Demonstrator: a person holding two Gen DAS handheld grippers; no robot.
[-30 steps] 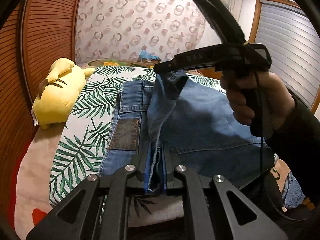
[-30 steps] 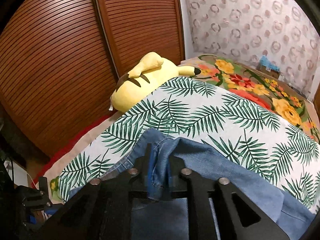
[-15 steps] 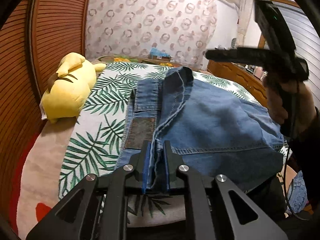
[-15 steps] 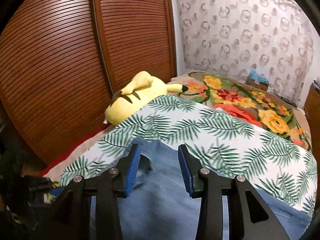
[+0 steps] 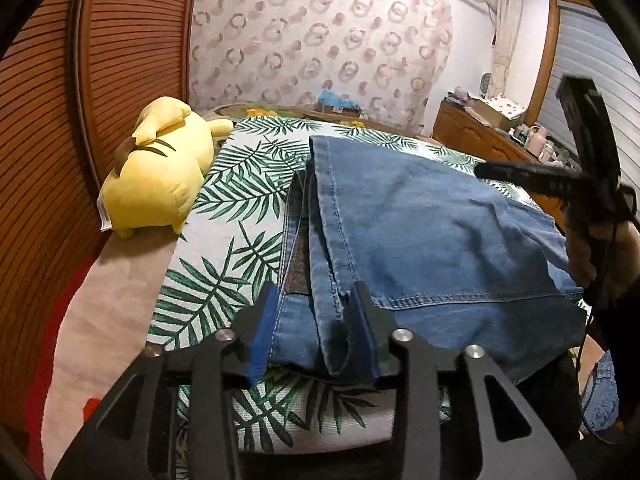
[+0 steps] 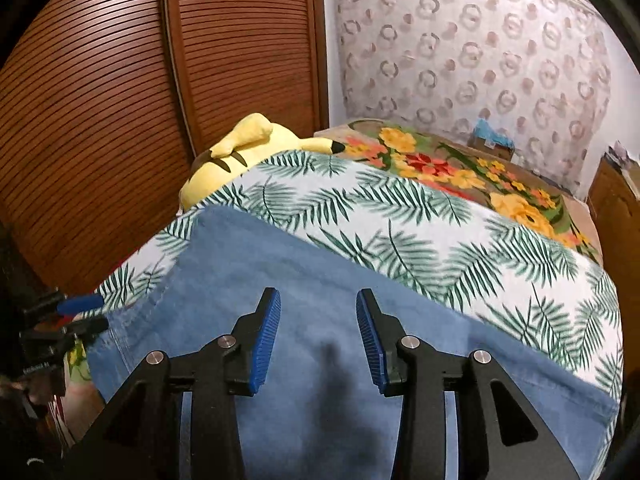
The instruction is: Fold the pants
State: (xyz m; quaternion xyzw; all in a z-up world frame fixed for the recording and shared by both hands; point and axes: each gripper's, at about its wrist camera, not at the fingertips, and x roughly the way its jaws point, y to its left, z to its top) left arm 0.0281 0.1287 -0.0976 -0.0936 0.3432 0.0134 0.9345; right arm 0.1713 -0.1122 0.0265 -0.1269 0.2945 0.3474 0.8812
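The blue denim pants (image 5: 432, 236) lie folded flat on the palm-leaf bedspread (image 5: 240, 200). My left gripper (image 5: 316, 334) is open, its blue pads on either side of the near folded edge, which rests between them. My right gripper (image 6: 318, 338) is open and empty, held just above the smooth denim (image 6: 320, 280). The right gripper also shows in the left wrist view (image 5: 560, 184), held in a hand over the pants' right side.
A yellow plush toy (image 5: 160, 176) lies on the bed's left side by the slatted wooden wardrobe doors (image 6: 120, 100). A floral blanket (image 6: 460, 168) covers the far end of the bed. A wooden dresser (image 5: 492, 140) with small items stands at the right.
Both grippers have let go of the denim fold and opened. The lifted fold has dropped flat onto the pants. The right gripper has drawn back to the right.
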